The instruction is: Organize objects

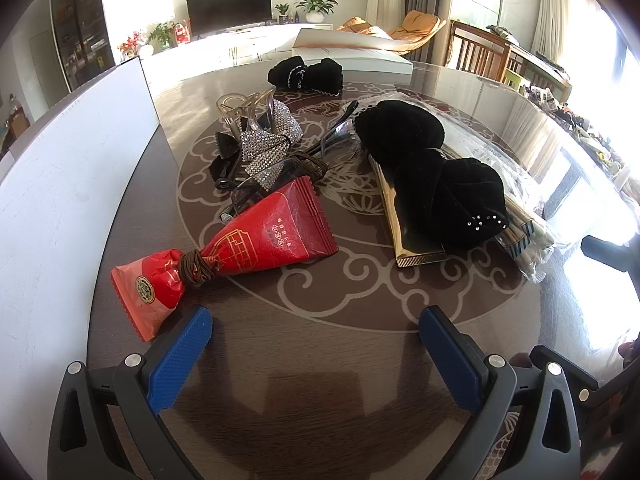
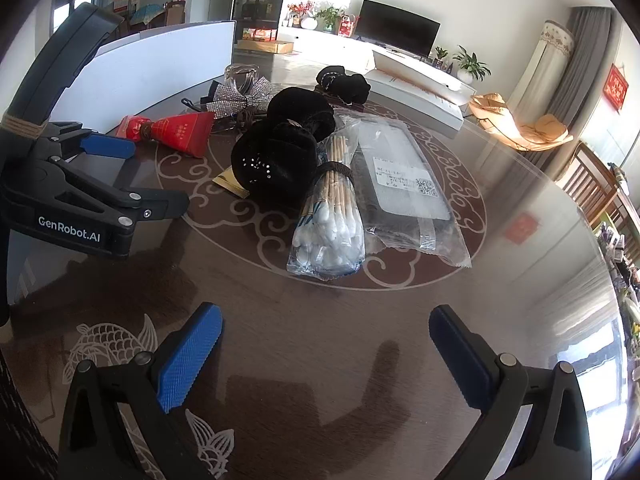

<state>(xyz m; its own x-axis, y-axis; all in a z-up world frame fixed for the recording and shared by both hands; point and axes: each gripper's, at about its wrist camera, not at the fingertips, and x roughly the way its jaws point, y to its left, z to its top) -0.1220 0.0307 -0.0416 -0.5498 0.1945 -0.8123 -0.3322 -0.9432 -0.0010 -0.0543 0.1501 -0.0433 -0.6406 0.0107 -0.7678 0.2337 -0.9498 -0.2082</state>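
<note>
A red snack packet (image 1: 240, 248) (image 2: 176, 130) tied with a brown hair band lies just ahead of my open left gripper (image 1: 316, 330). Beyond it sit a rhinestone bow clip (image 1: 268, 148) (image 2: 240, 98), clear glasses (image 1: 340, 136) and a clear claw clip (image 1: 240, 106). A big black velvet bow (image 1: 432, 176) (image 2: 284, 148) rests on a gold packet (image 1: 416, 254). A bag of cotton swabs (image 2: 328, 220) (image 1: 532, 240) and a grey sealed packet (image 2: 404, 188) lie ahead of my open right gripper (image 2: 326, 330). A black scrunchie (image 1: 306, 74) (image 2: 344, 84) lies farther back. Both grippers hold nothing.
A white box wall (image 1: 68, 168) (image 2: 152, 72) stands at the table's left. A flat white box (image 1: 356, 54) (image 2: 420, 88) lies at the far edge. The dark round patterned table (image 1: 320, 400) has bare surface near me. The left gripper's body (image 2: 72, 184) shows at the left of the right wrist view.
</note>
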